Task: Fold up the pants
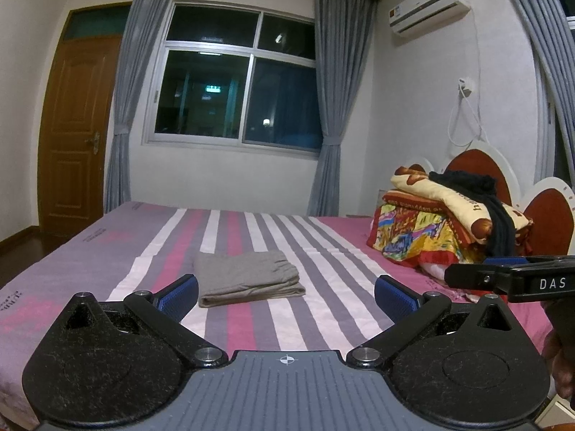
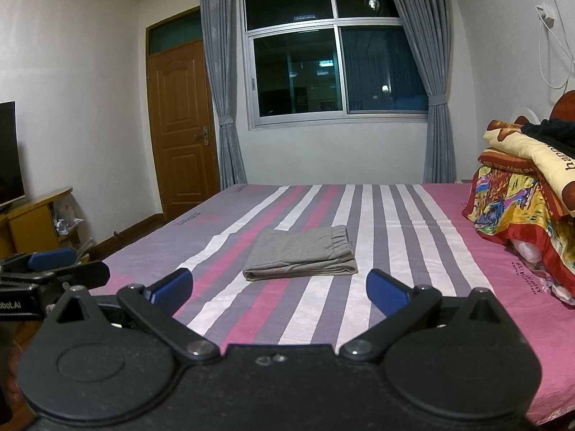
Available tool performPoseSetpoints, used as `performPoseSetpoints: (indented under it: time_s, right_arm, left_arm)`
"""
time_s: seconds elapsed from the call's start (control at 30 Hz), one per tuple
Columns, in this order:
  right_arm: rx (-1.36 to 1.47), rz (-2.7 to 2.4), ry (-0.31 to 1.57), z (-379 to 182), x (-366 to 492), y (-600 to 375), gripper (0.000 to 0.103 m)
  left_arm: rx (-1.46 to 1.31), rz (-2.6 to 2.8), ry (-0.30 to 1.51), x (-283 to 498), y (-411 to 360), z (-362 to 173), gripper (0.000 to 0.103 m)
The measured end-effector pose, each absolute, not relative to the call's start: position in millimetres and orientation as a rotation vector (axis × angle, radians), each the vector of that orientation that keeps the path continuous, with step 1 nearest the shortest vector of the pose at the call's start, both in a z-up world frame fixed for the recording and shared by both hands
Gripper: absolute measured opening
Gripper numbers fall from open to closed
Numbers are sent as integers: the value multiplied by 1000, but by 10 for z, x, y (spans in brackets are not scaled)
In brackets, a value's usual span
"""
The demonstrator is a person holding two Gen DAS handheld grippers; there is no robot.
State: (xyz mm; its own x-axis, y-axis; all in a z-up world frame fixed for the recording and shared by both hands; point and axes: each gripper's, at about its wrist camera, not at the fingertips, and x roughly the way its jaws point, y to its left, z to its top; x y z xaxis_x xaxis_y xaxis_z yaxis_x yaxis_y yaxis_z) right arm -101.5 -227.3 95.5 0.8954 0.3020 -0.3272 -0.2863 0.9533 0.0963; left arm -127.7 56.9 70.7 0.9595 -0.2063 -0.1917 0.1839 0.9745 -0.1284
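Grey pants (image 1: pixel 248 277) lie folded into a compact rectangle on the striped bed sheet (image 1: pixel 323 251); they also show in the right wrist view (image 2: pixel 303 258). My left gripper (image 1: pixel 287 292) is open and empty, held back from the pants and above the near part of the bed. My right gripper (image 2: pixel 280 289) is open and empty, also held back from the pants. The right gripper shows at the right edge of the left wrist view (image 1: pixel 467 273). The left gripper shows at the left edge of the right wrist view (image 2: pixel 72 265).
A pile of colourful quilts (image 1: pixel 438 226) with a black garment on top sits at the headboard on the right. A window with grey curtains (image 1: pixel 323 107) and a wooden door (image 1: pixel 79 115) are on the far wall. A TV stand (image 2: pixel 32 215) is on the left.
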Motion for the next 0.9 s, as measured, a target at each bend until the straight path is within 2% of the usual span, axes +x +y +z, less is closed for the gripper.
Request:
performPoseSetpoints:
  time_s: [0.9]
  right_arm:
    - [31, 298, 348, 937, -1009, -2326, 103]
  left_arm:
    - [-131, -172, 208, -1268, 721, 696, 103]
